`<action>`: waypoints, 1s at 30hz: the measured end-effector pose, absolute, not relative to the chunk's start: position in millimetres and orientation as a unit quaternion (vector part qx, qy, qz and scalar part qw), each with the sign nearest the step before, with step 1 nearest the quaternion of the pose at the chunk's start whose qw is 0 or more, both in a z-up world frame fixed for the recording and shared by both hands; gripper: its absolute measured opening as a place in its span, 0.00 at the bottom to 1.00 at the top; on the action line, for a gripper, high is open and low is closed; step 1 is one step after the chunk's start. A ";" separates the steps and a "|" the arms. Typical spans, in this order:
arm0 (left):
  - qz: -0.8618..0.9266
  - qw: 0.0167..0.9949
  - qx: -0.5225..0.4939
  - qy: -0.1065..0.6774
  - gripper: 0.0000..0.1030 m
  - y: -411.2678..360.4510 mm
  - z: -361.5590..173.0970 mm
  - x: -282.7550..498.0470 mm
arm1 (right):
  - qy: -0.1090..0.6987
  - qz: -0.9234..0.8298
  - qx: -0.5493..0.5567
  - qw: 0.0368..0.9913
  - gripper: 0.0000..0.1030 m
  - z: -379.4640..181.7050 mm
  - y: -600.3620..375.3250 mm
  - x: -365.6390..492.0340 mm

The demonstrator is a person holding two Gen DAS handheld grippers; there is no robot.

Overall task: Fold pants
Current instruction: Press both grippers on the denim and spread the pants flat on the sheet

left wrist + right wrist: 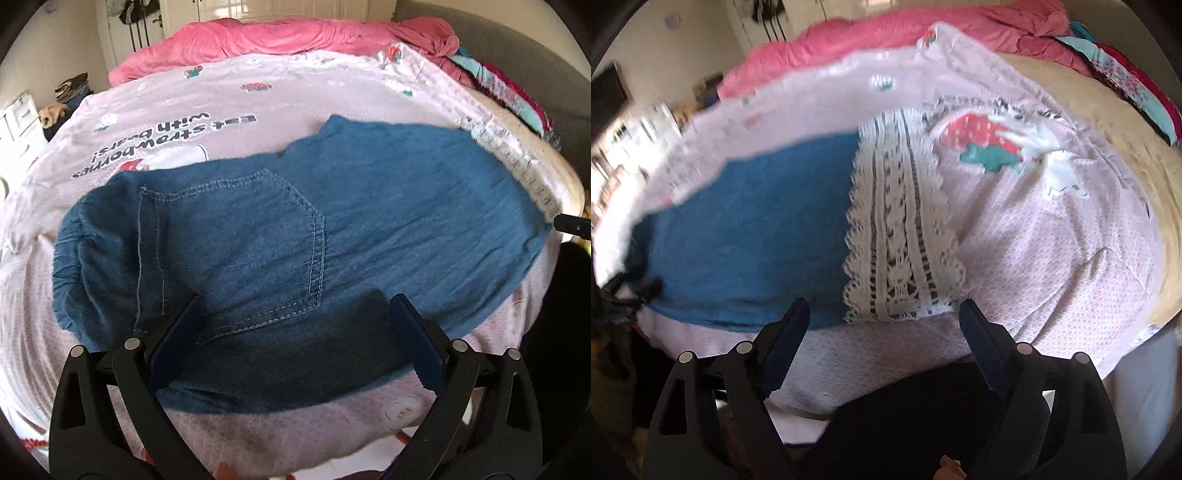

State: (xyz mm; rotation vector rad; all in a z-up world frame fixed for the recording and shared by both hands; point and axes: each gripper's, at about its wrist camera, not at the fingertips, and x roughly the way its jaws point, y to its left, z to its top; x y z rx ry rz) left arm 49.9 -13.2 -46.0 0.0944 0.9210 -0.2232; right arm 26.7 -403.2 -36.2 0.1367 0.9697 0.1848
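Blue denim pants [295, 236] lie flat on a pale pink printed bedsheet [221, 96], back pocket [240, 251] up, waistband to the left. They end in a white lace cuff [897, 229] to the right; the blue leg [750, 229] shows beside it. My left gripper [295, 317] is open, fingers spread just above the near edge of the pants by the pocket. My right gripper [882, 321] is open, low over the sheet at the near edge of the lace cuff. Neither holds anything.
A pink duvet [277, 37] is bunched along the far side of the bed. Colourful clothes [517, 92] are piled at the far right by a grey headboard [498, 44]. White drawers [18, 125] stand to the left. The near bed edge [812, 417] drops off below the grippers.
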 end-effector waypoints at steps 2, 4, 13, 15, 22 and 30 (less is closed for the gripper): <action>-0.110 0.891 0.030 0.439 0.91 -8.3 -34.4 44.5 | 0.446 0.080 0.068 0.889 0.80 -24.8 -409.7 20.8; -0.112 0.895 0.025 0.432 0.91 -7.2 -24.4 39.8 | 0.436 0.074 0.075 0.894 0.80 -18.4 -415.5 16.7; -0.148 0.905 0.047 0.395 0.91 -42.3 19.6 44.0 | 0.416 0.084 0.108 0.899 0.80 -12.5 -420.5 20.1; -0.161 0.905 0.050 0.390 0.91 -53.6 25.4 50.5 | 0.414 0.085 0.115 0.899 0.80 -12.7 -422.1 22.0; -0.204 0.898 0.085 0.380 0.91 -110.0 35.0 89.3 | 0.419 0.080 0.131 0.895 0.80 -20.9 -427.1 19.0; -0.266 0.869 0.123 0.398 0.91 -174.1 26.8 134.9 | 0.418 0.087 0.168 0.888 0.80 -30.1 -426.4 31.8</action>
